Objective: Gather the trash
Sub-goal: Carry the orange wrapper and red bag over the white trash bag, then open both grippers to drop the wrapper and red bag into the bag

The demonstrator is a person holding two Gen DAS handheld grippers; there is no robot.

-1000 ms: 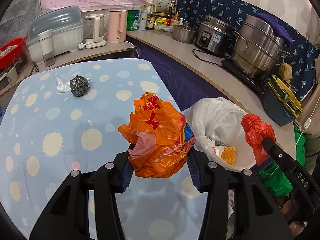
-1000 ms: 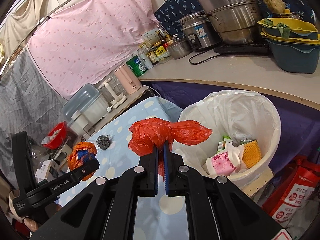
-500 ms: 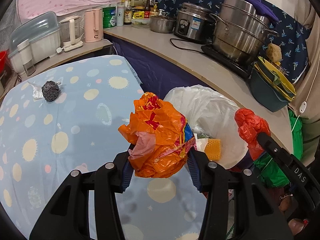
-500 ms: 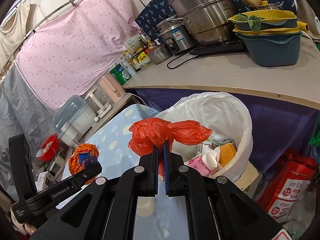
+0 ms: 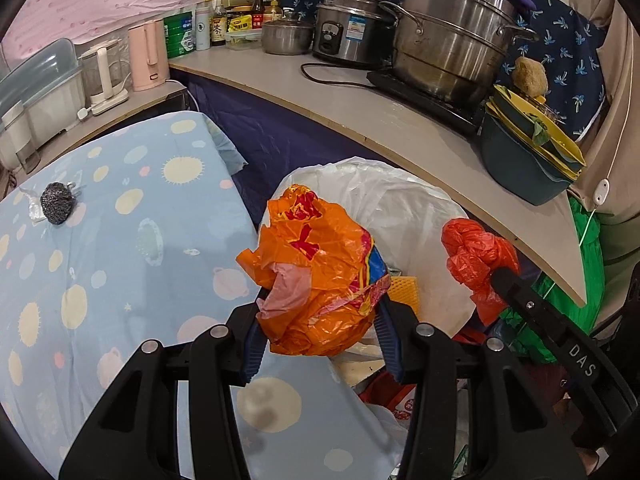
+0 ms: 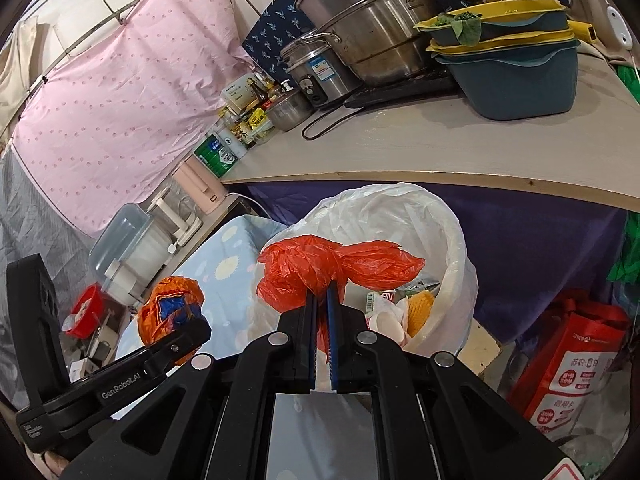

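1. Cramped kitchen corner: curved counter (image 6: 400, 152) with pots behind, blue dotted tablecloth (image 5: 120, 240) on your near side, white-lined trash bin (image 5: 400, 208) wedged between them.
2. Your left gripper (image 5: 320, 344) has its jaws spread wide and clamped on the crumpled orange bag (image 5: 320, 272). The wad is bulky, so the wide span looks like what it takes to grip it across the middle.
3. Your right gripper (image 6: 322, 308) has its jaws nearly together, pinching the red bag (image 6: 320, 268) at its twisted neck. Thin film, so a narrow pinch is enough.
4. Both bags hang in the air at the bin's near rim; red one looks already over the opening, orange one sits at the table-side edge.
5. Bin already holds a yellow sponge (image 6: 420, 308) and paper scraps, with room on top.
6. Steel scrubber (image 5: 58, 208) lies far back on the cloth, well apart from both grippers; can't tell whether it counts as trash.
7. Likely next step: carry both bags fully over the liner before releasing, else the orange one may land on the cloth.
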